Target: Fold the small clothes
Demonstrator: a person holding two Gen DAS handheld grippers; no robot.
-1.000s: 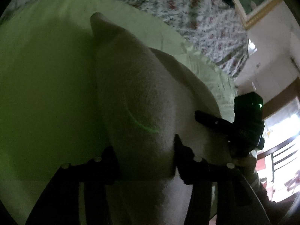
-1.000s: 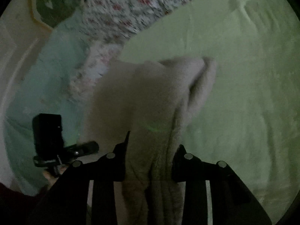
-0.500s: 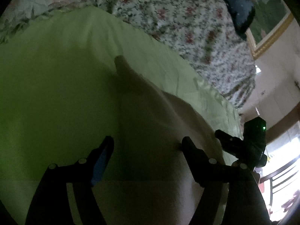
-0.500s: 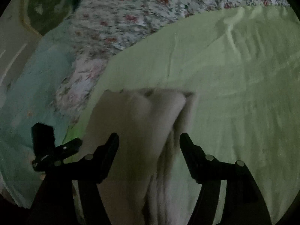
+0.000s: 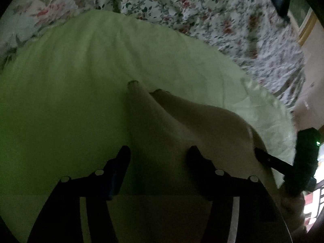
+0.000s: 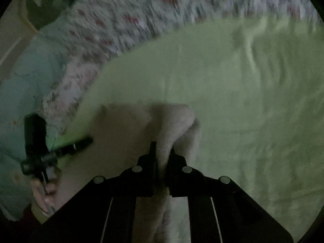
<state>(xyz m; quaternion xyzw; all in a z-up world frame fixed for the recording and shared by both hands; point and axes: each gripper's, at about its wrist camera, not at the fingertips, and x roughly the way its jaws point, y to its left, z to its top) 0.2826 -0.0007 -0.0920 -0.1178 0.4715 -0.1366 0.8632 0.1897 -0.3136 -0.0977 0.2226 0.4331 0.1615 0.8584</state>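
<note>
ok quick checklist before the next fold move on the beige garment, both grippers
1. Right gripper holds the beige garment: ok, its jaws have just closed and pinch a bunched ridge of cloth.
2. Left gripper holds the garment: not ok, its jaws have just been closing but stand apart, cloth between them, pads not pressing.
3. Garment on the green sheet, not the floral bedding: ok.
4. Garment flat: not ok, one raised fold runs along it.
5. Grippers apart from each other: ok.
6. Bare sheet ahead to lay the fold on: ok.
</note>
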